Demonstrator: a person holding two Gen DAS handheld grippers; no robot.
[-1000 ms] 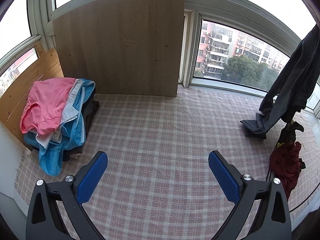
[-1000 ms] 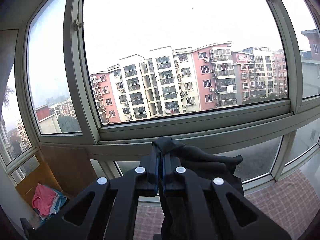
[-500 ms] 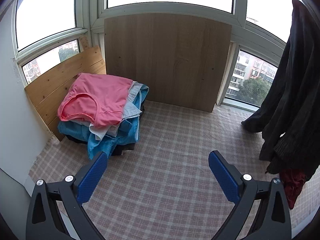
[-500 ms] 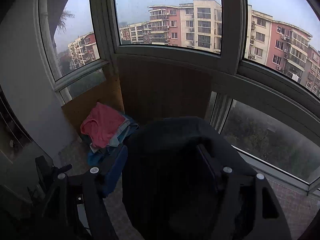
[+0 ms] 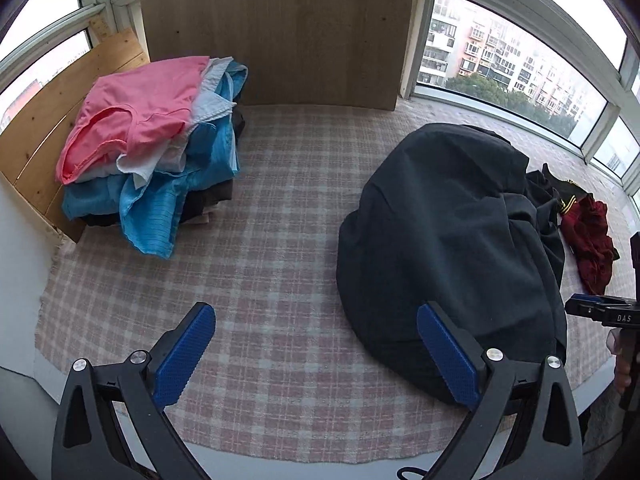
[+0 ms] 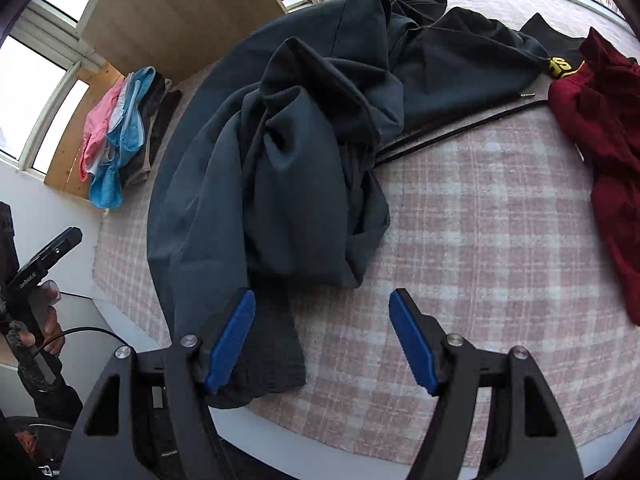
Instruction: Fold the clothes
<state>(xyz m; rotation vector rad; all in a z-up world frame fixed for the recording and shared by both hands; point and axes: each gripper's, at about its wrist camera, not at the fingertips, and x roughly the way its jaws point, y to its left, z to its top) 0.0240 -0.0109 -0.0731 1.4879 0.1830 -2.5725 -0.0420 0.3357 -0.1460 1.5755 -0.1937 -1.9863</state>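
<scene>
The dark garment (image 5: 448, 240) lies in a crumpled heap on the checked cloth (image 5: 280, 264) that covers the surface, well to the right of the folded pile (image 5: 152, 148) topped in pink by the wooden board (image 5: 276, 32). A red garment (image 6: 608, 136) lies just beyond the heap, on the side away from the pile, with a black cord (image 6: 460, 128) running out between them.

The right gripper (image 6: 322, 336) hangs over the heap's near edge, its jaws having just opened wide; a flap of dark cloth lies under the left finger but nothing is pinched. The left gripper (image 5: 316, 356) hovers on the pile side of the heap, jaws wide and empty, over bare cloth.

The step ahead looks like spreading the heap flat before any fold. The risks, as I judge them:
- The heap is bunched in deep folds, so a pinch may catch several layers at once and drag it instead of opening it.
- The near flap hangs past the surface edge; a pull toward the person could slide the garment off.
- The cord or the red garment, touching the heap's far side, could be towed along.
</scene>
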